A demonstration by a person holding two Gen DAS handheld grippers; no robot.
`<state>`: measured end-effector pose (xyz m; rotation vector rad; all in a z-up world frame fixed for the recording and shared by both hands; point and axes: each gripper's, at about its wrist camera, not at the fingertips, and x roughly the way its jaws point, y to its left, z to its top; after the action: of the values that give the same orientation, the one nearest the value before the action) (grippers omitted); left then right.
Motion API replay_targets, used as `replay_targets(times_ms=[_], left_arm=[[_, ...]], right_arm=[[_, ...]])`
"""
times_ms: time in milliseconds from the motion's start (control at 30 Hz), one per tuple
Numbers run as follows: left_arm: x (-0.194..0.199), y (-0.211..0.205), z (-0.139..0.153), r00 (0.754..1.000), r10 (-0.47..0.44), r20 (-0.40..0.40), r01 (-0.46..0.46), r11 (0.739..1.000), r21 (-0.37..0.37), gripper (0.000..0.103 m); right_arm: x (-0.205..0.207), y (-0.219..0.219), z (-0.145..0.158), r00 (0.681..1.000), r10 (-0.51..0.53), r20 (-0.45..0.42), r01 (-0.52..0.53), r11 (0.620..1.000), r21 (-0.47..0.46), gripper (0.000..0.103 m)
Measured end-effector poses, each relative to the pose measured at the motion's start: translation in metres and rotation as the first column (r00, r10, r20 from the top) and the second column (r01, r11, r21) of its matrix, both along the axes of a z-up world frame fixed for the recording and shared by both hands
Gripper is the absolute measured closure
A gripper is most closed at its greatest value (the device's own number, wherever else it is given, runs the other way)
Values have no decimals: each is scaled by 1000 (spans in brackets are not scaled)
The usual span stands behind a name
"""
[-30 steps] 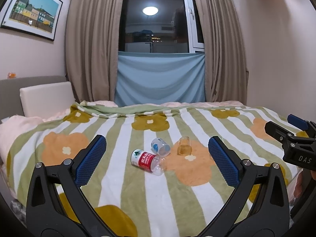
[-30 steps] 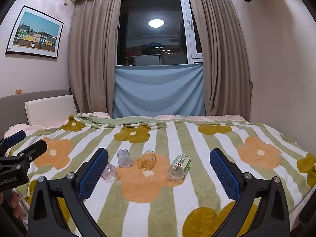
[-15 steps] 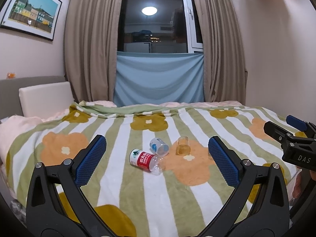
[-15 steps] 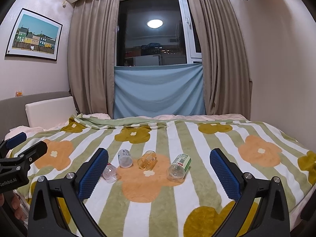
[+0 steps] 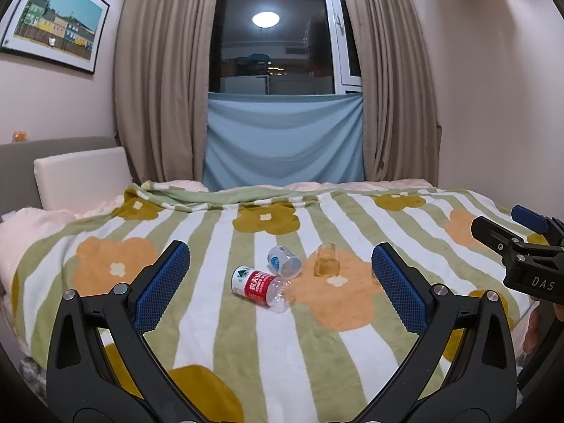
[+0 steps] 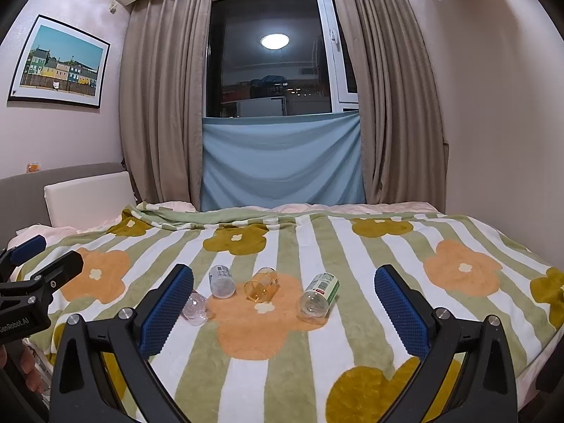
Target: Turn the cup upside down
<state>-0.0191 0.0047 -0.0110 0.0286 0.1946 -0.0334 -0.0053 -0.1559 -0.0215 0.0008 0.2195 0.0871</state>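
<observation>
From my left wrist view, the right finger (image 5: 398,290) hid all but a sliver of 1 bottle (image 5: 373,276). In the right wrist view, the left finger (image 6: 165,312) covered part of a clear bottle (image 6: 195,308). Label print (image 6: 221,270) was too small to read.

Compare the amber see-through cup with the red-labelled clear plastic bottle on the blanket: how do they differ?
The amber see-through cup is tinted, unlabelled and short, its open mouth facing the right wrist camera. The red-labelled clear plastic bottle is colourless, longer, and wears a red and green wrap. The cup lies on an orange flower; the bottle lies mainly across a white stripe. Both lie on their sides on the striped floral blanket, ungripped.
</observation>
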Motion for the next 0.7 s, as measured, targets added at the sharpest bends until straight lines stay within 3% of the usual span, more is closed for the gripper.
replay_targets(times_ms=[500,700], left_arm=[[6,4,1,1000,3,-15,-3,1000,0,0],[28,16,-2,998,17,-59,-19,1000,-19,0]], right_arm=[[2,5,-2,1000,2,-12,-2,1000,-11,0],[28,8,-8,997,36,-69,-37,999,-14,0]])
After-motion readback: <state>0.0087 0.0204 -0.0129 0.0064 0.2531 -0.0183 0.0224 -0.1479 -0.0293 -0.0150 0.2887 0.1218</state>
